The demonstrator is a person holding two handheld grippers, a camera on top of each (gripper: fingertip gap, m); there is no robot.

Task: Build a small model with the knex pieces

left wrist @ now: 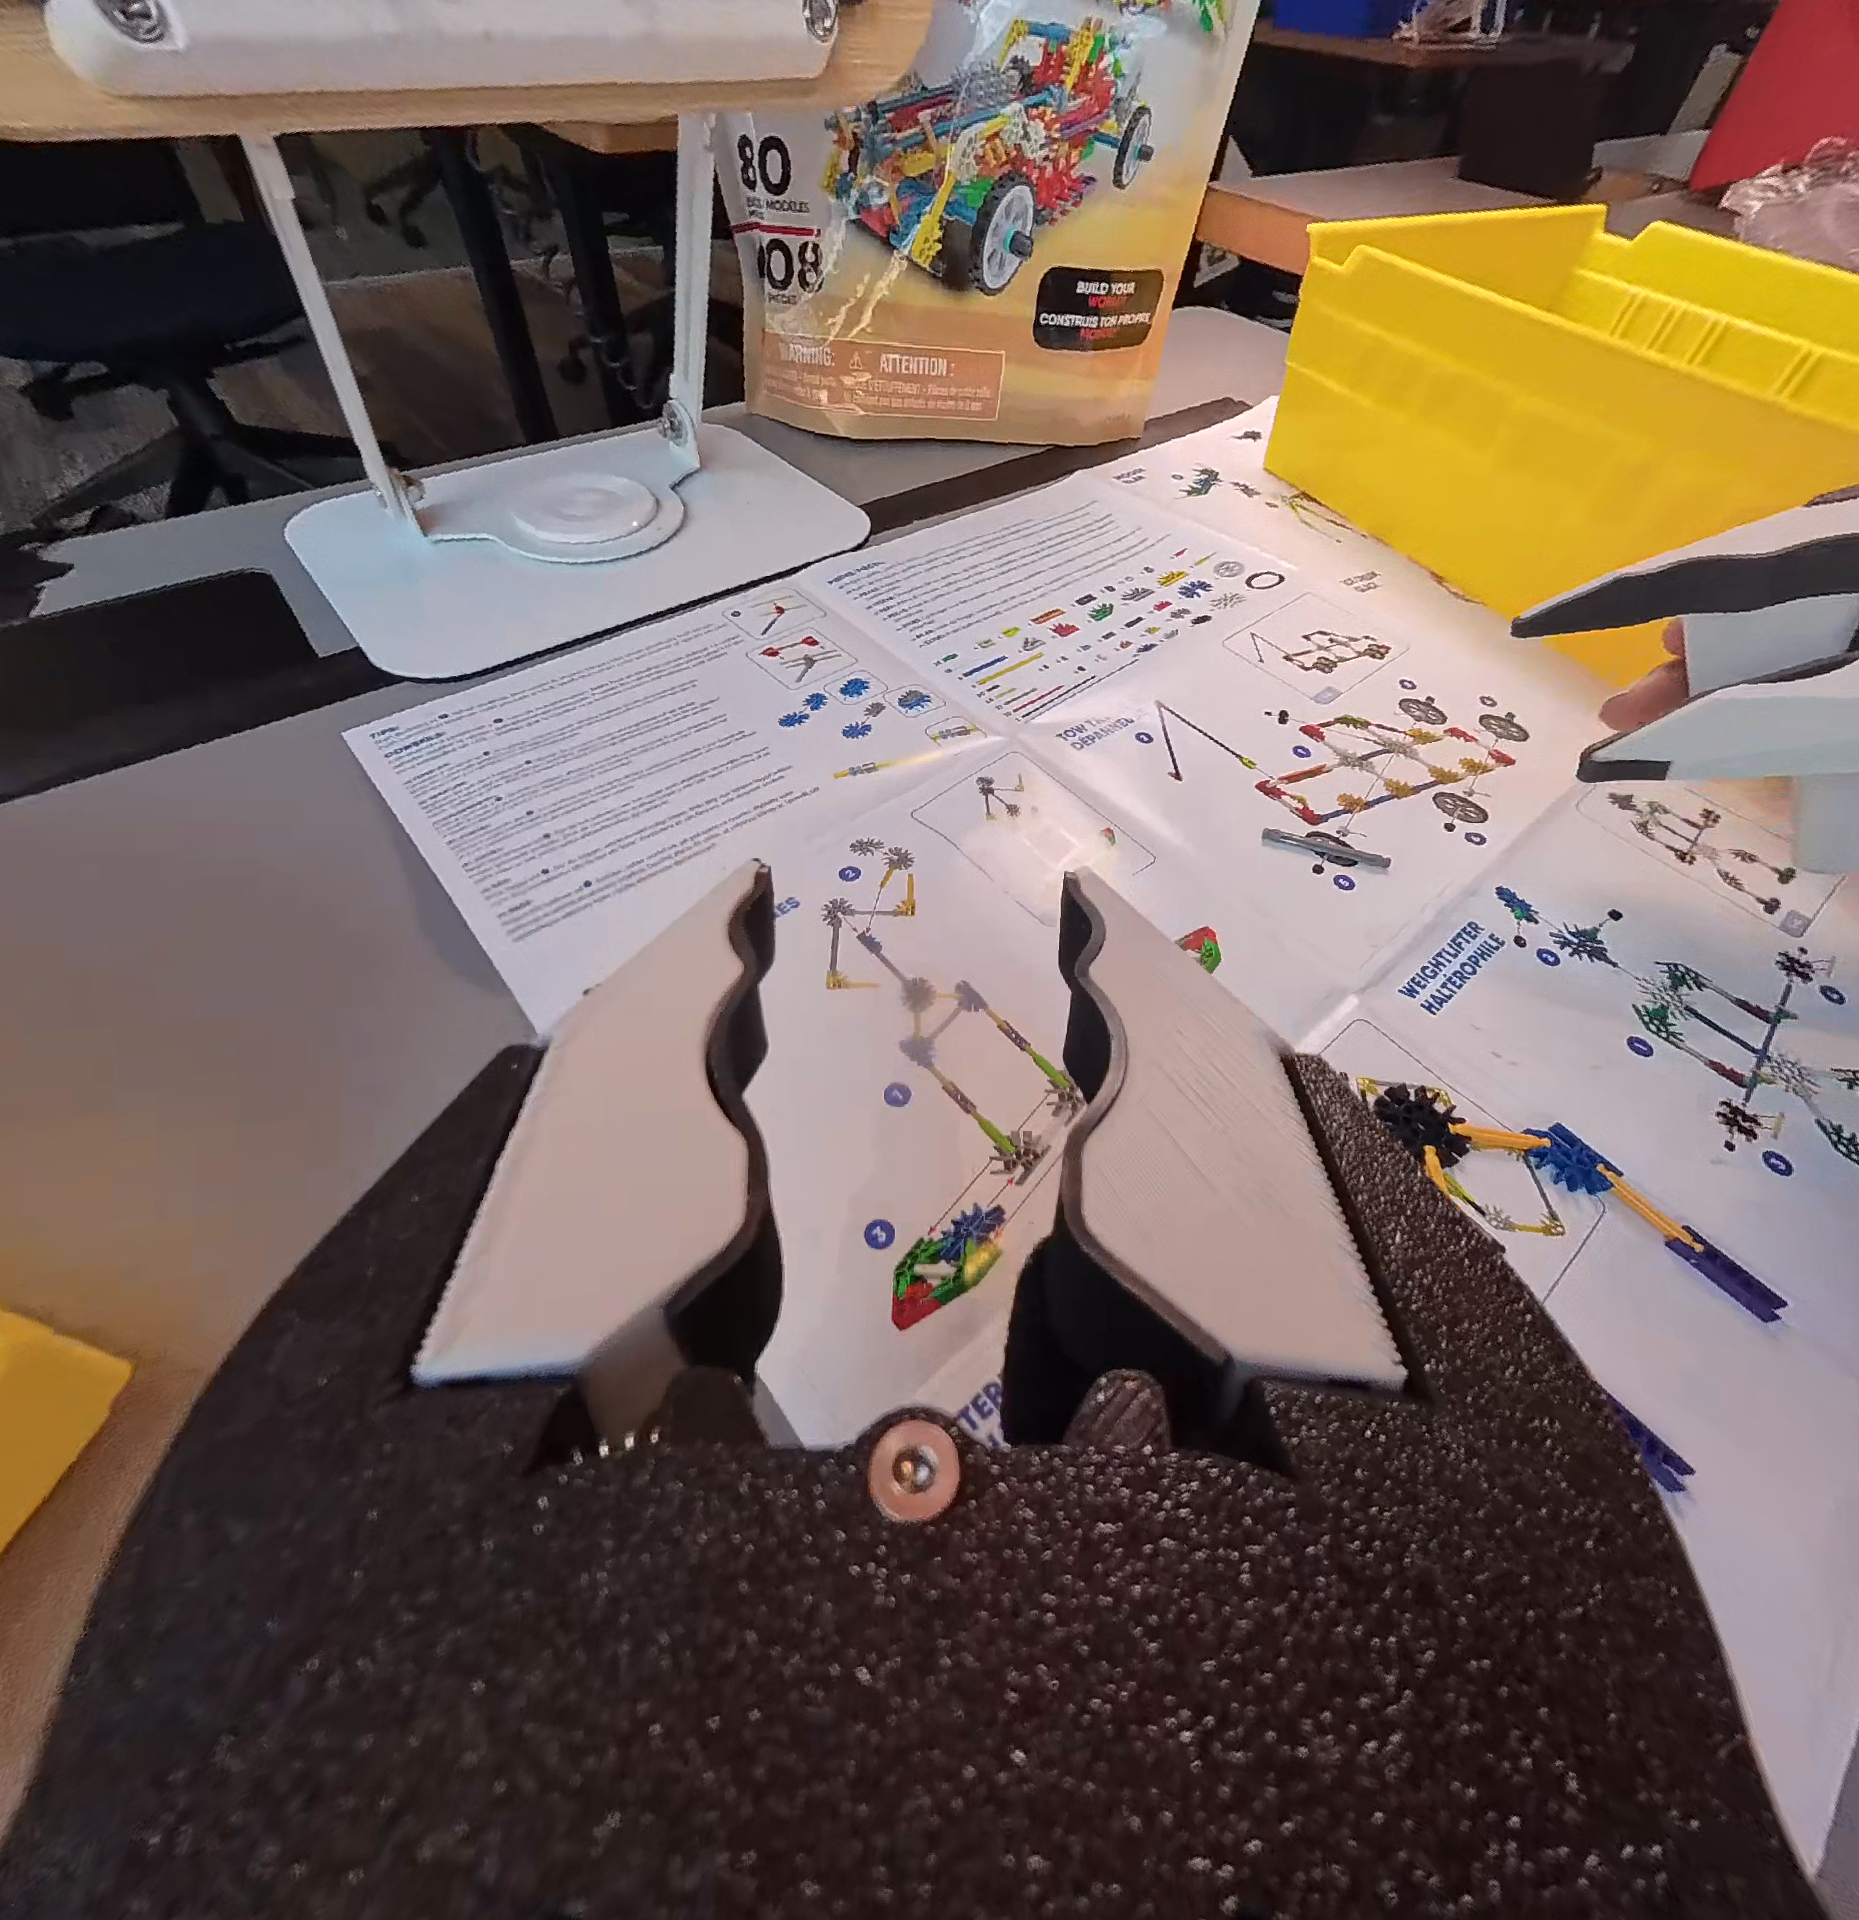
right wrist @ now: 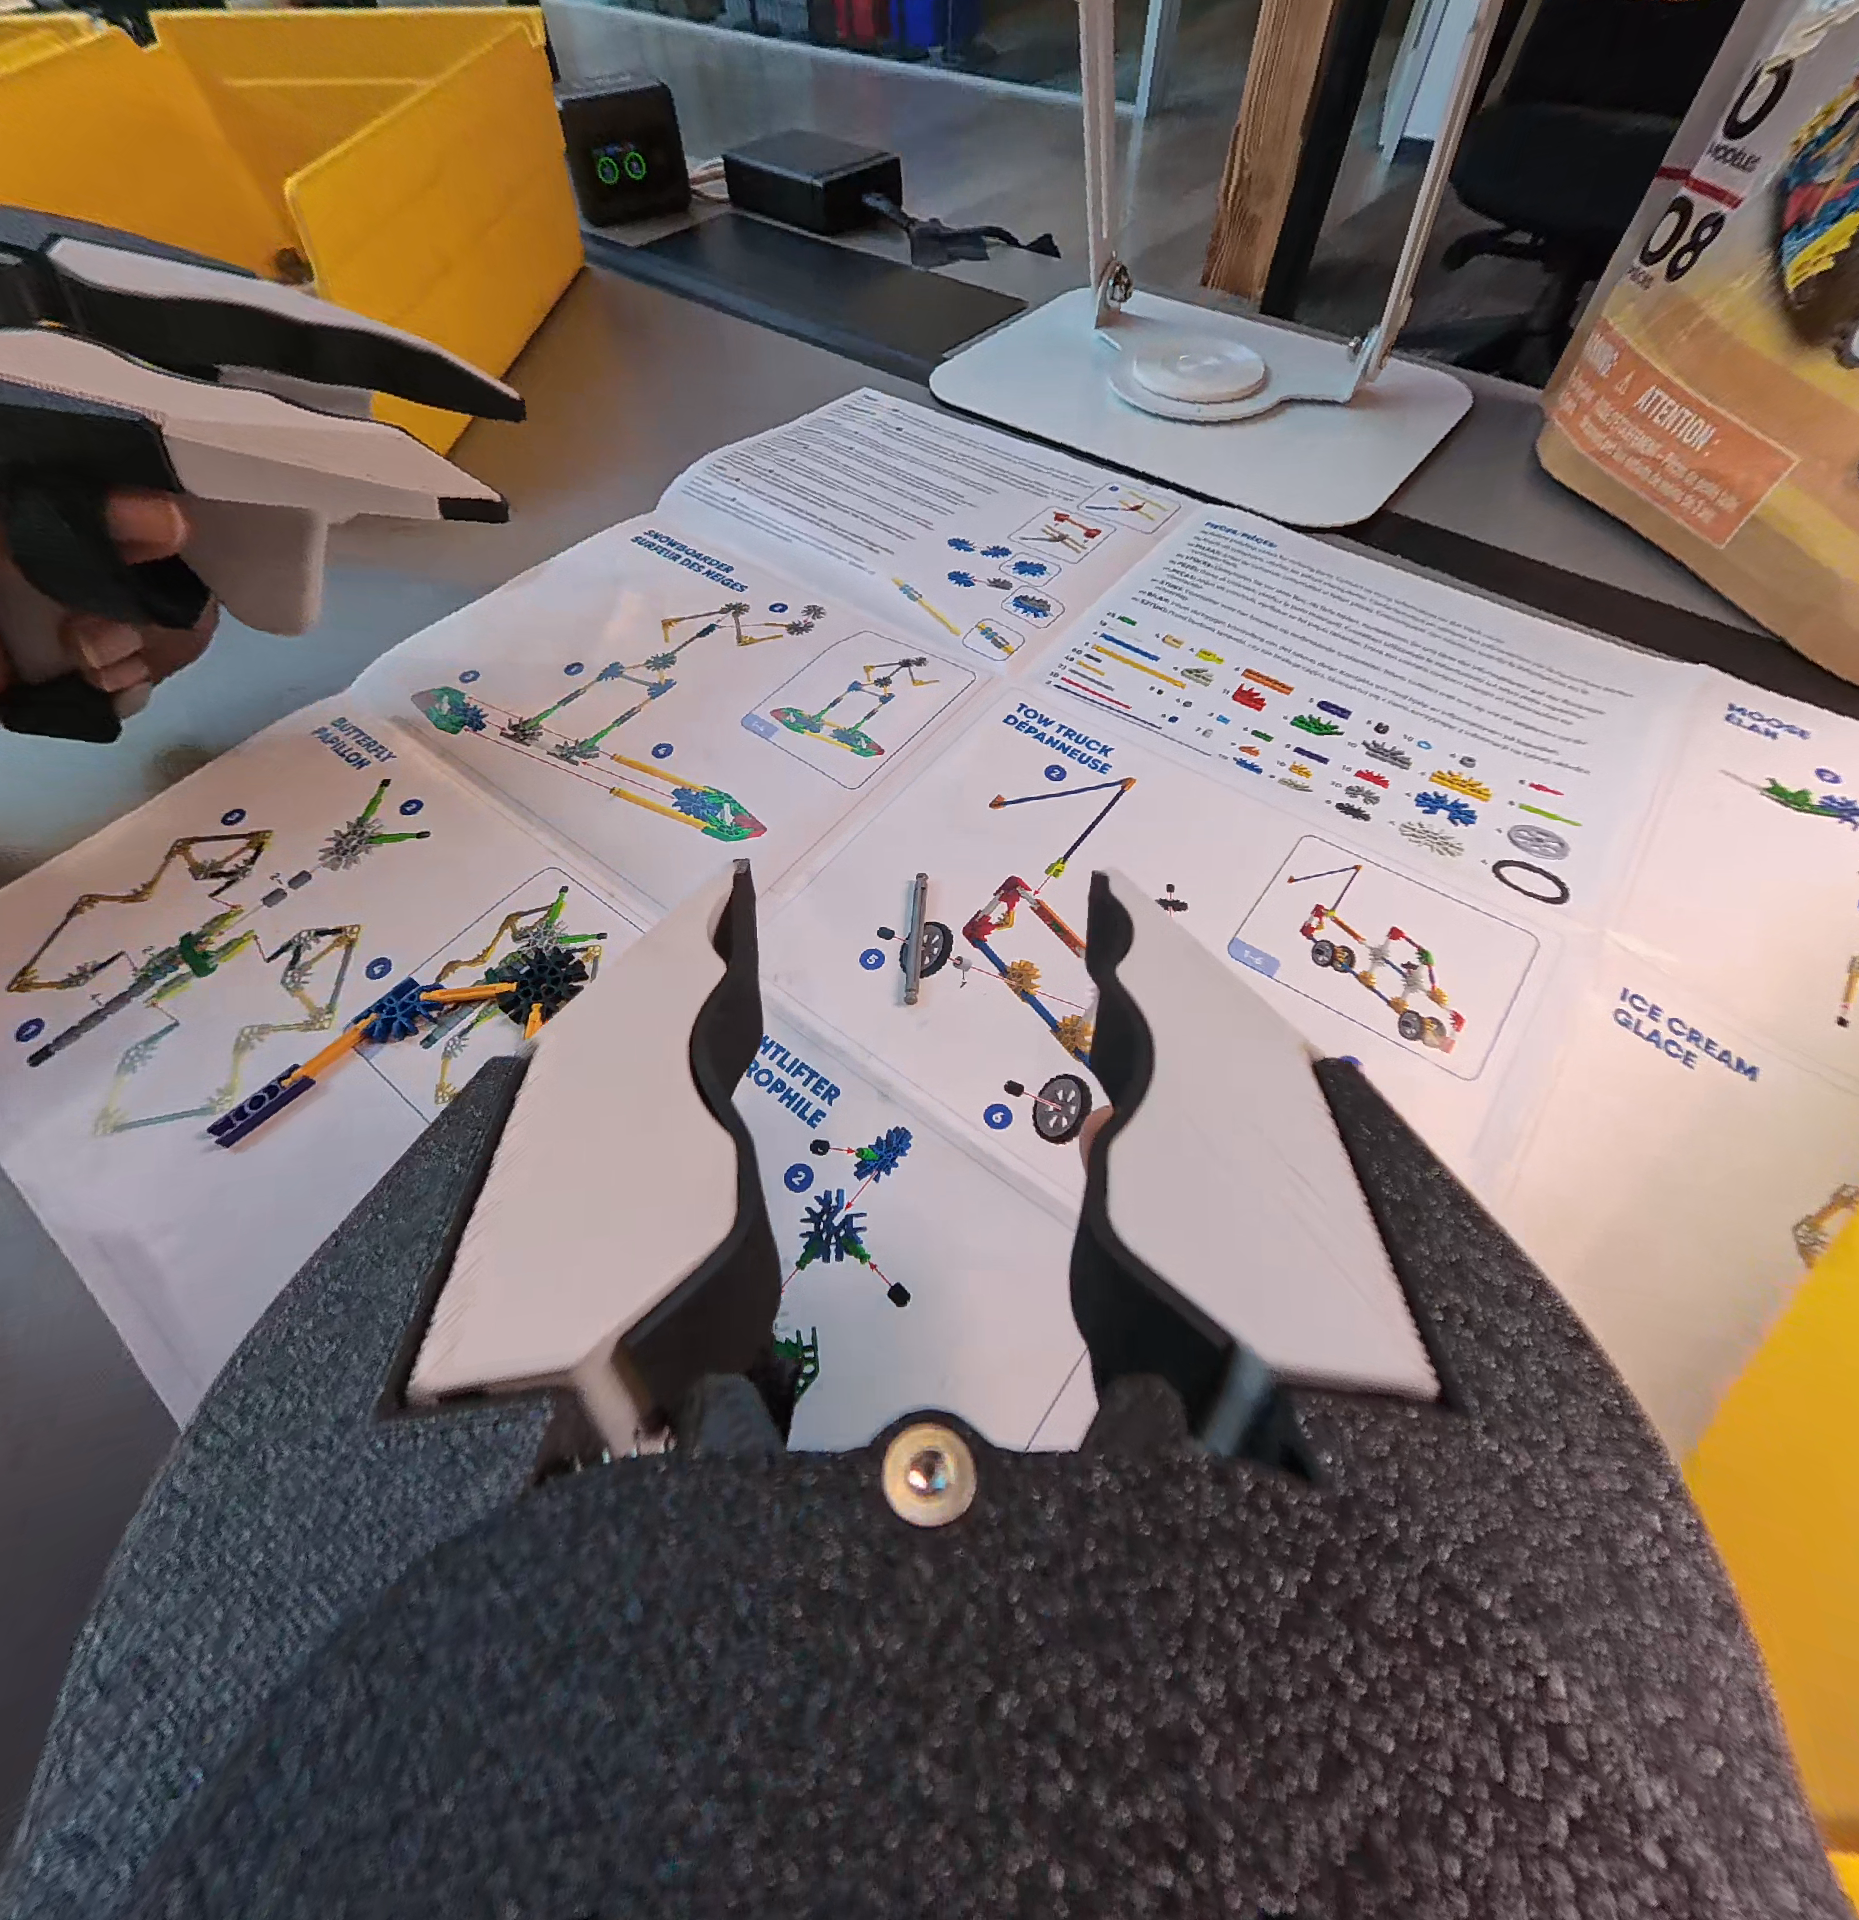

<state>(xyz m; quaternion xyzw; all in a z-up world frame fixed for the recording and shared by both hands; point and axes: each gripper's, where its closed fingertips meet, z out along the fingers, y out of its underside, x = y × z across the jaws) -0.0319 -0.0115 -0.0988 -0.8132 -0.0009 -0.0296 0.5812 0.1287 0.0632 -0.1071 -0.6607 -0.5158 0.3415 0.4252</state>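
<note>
Both hand-held grippers were spread wide, nothing in them. The left hand-held gripper [left wrist: 914, 883] hovered over the instruction sheet [left wrist: 634, 748] on the tabletop [left wrist: 177, 935]. The small rod-and-connector assembly [left wrist: 1569, 1174] lay to its right, long axis diagonal, and left of the right hand-held gripper [right wrist: 920, 878].

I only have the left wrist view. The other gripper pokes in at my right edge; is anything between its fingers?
Observer: No, the right gripper is open and empty over the instruction sheet.
Operator: What's off to my left?
Observer: A yellow divided bin, with a small black box showing green lights behind it.
Operator: And my own gripper from outside?
Observer: A hand grips the handle of the left gripper.
</note>
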